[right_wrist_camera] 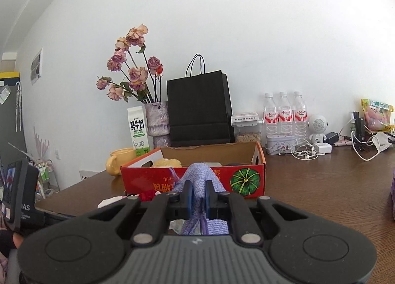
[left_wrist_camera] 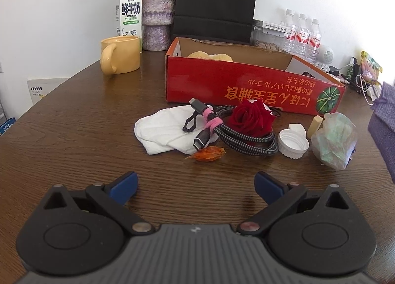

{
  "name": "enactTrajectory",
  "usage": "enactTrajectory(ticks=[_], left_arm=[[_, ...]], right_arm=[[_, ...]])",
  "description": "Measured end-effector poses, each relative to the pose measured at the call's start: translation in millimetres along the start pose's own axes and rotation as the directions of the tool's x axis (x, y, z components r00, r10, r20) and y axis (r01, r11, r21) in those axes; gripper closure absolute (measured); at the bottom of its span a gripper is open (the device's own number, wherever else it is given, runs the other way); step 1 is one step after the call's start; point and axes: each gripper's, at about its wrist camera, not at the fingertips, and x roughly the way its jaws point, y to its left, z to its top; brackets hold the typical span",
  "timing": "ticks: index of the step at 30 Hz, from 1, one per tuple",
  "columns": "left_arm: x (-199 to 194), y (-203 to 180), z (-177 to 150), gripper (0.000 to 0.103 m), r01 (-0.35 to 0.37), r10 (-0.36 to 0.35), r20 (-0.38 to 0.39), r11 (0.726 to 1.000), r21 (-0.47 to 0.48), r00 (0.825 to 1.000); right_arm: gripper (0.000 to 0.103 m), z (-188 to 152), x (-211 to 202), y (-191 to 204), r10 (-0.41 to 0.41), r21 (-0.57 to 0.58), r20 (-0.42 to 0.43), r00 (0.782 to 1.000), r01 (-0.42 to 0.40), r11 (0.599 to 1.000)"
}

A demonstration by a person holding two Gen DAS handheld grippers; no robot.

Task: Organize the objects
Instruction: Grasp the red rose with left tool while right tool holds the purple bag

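Observation:
A red cardboard box (left_wrist_camera: 246, 81) stands open on the brown table, with pale round food inside. In front of it lie a white cloth (left_wrist_camera: 163, 131), a braided cable (left_wrist_camera: 237, 131), a red rose (left_wrist_camera: 251, 118), a white cap (left_wrist_camera: 293, 142), a dried orange husk (left_wrist_camera: 207, 153) and a crumpled greenish bag (left_wrist_camera: 335, 140). My left gripper (left_wrist_camera: 196, 187) hovers open above bare table, short of the pile. My right gripper (right_wrist_camera: 197, 197) is shut on a lilac knitted cloth (right_wrist_camera: 200, 180), lifted before the red box (right_wrist_camera: 197, 180). That cloth shows at the right edge as lilac fabric (left_wrist_camera: 385, 116).
Along the back stand a yellow mug (left_wrist_camera: 121, 54), a milk carton (left_wrist_camera: 129, 12), a vase of dried roses (left_wrist_camera: 158, 17), a black paper bag (left_wrist_camera: 214, 2) and three water bottles (left_wrist_camera: 302, 34). Chargers, earphones and a white speaker (right_wrist_camera: 317, 127) clutter the right side.

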Motion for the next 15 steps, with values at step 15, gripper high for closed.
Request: enactTrajectory(ticks=[15], left_arm=[[-0.4,-30.8,44.1,0.022,0.033,-0.034,0.084,0.999,0.012,0.996]], right_arm=[[0.094,-2.6,6.8,-4.7,-0.004,0.022,-0.009,1.000,0.004,1.000]])
